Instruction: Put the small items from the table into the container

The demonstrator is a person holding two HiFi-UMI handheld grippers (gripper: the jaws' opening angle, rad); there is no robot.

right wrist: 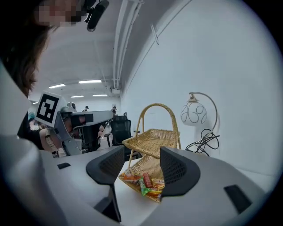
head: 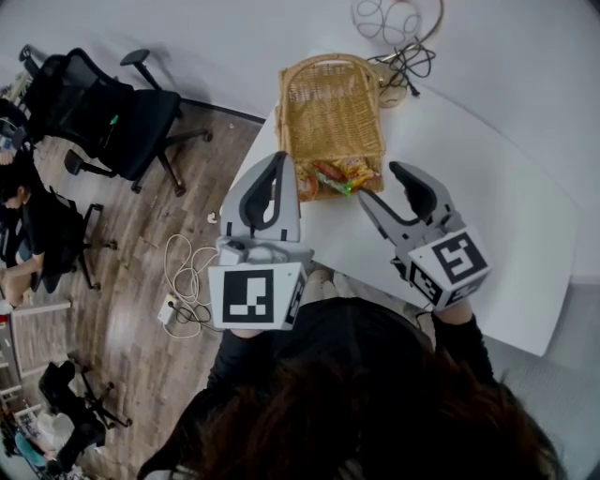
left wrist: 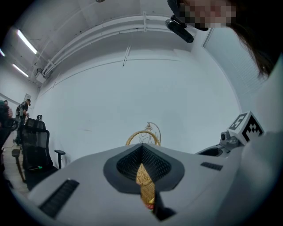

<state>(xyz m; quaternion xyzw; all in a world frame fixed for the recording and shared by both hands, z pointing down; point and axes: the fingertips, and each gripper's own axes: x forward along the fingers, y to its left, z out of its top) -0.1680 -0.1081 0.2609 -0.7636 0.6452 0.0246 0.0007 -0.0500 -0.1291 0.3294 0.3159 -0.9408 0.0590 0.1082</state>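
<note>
- 2 grippers are hovering over the near edge of the white table (head: 487,206), and we are holding 1 in each hand.
- We are holding the left gripper (head: 277,161) clenched. Its jaws are meeting at the tips with nothing pinched between them, and only a thin slit is showing lower down.
- We are holding the right gripper (head: 386,190) released. Its jaws are standing well apart, and nothing is sitting between the pads.
- The wicker basket (head: 328,112) is standing on the table just beyond both grippers. It is showing 2 tiers under an arched handle, with the lower tier opening toward us.
- The snack packets (head: 339,174), in orange, red and green wrappers, are lying in the lower tier, bunched at its near lip.
- In the head view we are seeing those packets between the tips of the 2 grippers. The left tips are sitting just beside the basket's near left corner, and the right tips are just to the right of the packets, near but apart.
- In the right gripper view the packets are showing through the gap between the open jaws, beyond them and untouched.
- In the left gripper view wicker and a red wrapper are showing through the slit, with the handle rising above the closed jaws.
- A wire lamp (head: 394,19) and a black cable (head: 408,61) are sitting behind the basket.
- Black office chairs (head: 112,117) are standing on the wooden floor to the left of the table.
</note>
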